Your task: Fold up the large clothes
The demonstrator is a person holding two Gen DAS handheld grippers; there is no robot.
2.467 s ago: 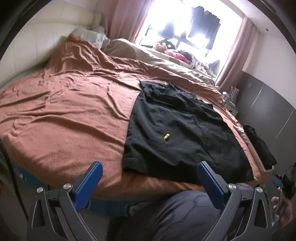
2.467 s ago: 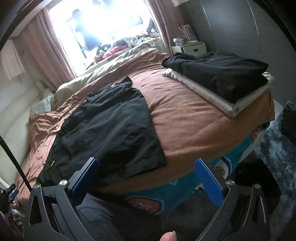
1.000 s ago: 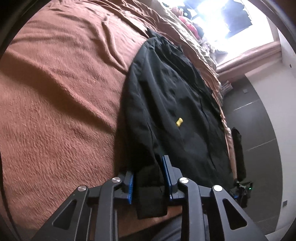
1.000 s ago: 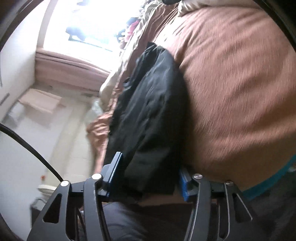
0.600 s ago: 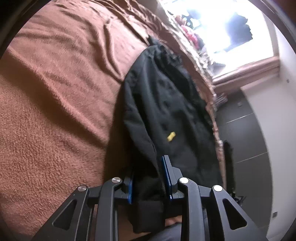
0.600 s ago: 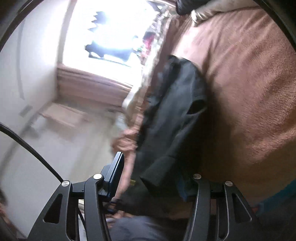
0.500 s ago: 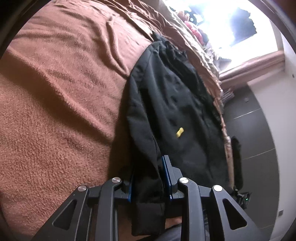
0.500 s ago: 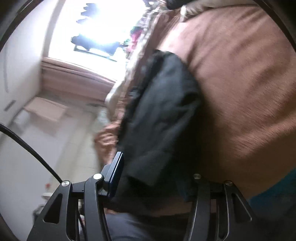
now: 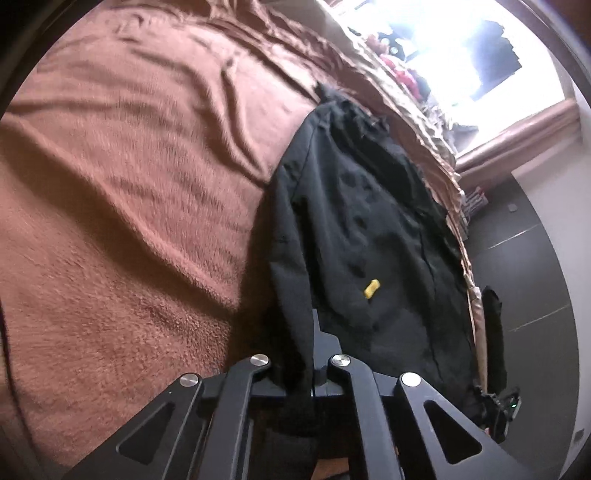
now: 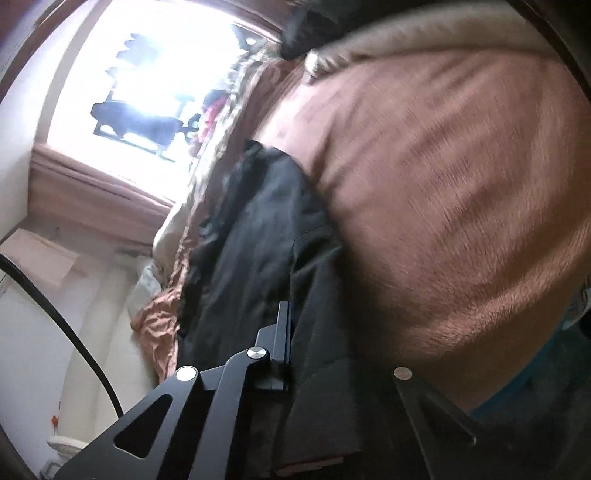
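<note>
A large black garment [image 9: 369, 236] with a small yellow tag [image 9: 371, 288] lies lengthwise on the brown bed cover [image 9: 129, 184]. My left gripper [image 9: 301, 354] is shut on the garment's near left hem, and the cloth bunches up between the fingers. The garment also shows in the right wrist view [image 10: 266, 236]. My right gripper [image 10: 317, 350] is shut on its near right hem; cloth drapes over the right finger and hides it. The hem is lifted off the bed cover [image 10: 443, 203] at both corners.
A folded black pile on a cream pillow [image 10: 369, 33] lies at the bed's far right corner. A bright window [image 9: 461, 44] with pink curtains is beyond the bed. Dark wardrobe panels [image 9: 524, 266] stand to the right. Another dark garment [image 9: 493, 332] hangs at the bed's right edge.
Both grippers came down from open above the bed edge and shut on the near hem corners. In the last half second the hem has risen and the cloth has bunched more.
</note>
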